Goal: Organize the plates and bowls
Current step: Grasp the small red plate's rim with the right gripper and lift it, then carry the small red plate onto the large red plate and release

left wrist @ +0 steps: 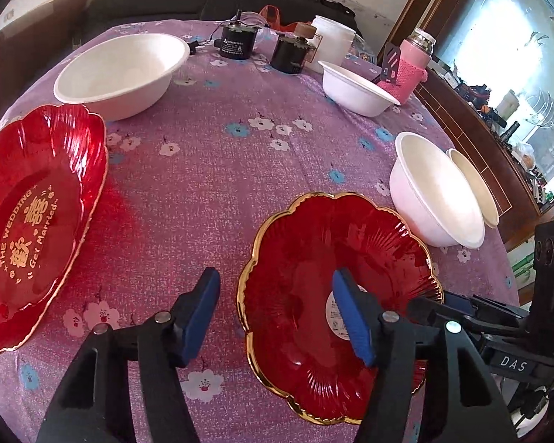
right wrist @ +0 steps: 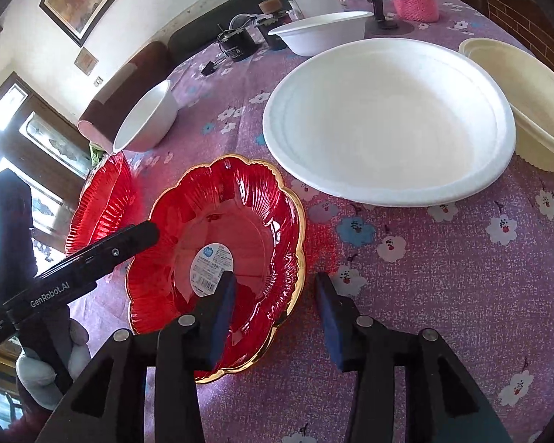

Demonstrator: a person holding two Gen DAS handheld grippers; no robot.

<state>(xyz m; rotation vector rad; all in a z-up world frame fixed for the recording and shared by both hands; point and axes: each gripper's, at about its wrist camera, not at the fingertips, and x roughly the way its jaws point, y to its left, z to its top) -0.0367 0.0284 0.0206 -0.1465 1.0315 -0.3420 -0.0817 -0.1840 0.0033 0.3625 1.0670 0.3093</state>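
Where tools [left wrist: 277,317] [right wrist: 275,317] straddle red plate [left wrist: 314,350] rims — cloth [left wrist: 203,166] beyond

my tablecloth [left wrist: 210,184] is purple, scattered with white, pink and blue flowers. the near plate [left wrist: 314,332] is clear red, ribbed like petals, gold at its scalloped rim, with a white sticker in the middle. the second red plate [left wrist: 33,221] carries gold lettering. the bowls [left wrist: 122,74] are plain white, one cream [right wrist: 528,110]. my gripper pads [left wrist: 203,313] are blue on black arms.
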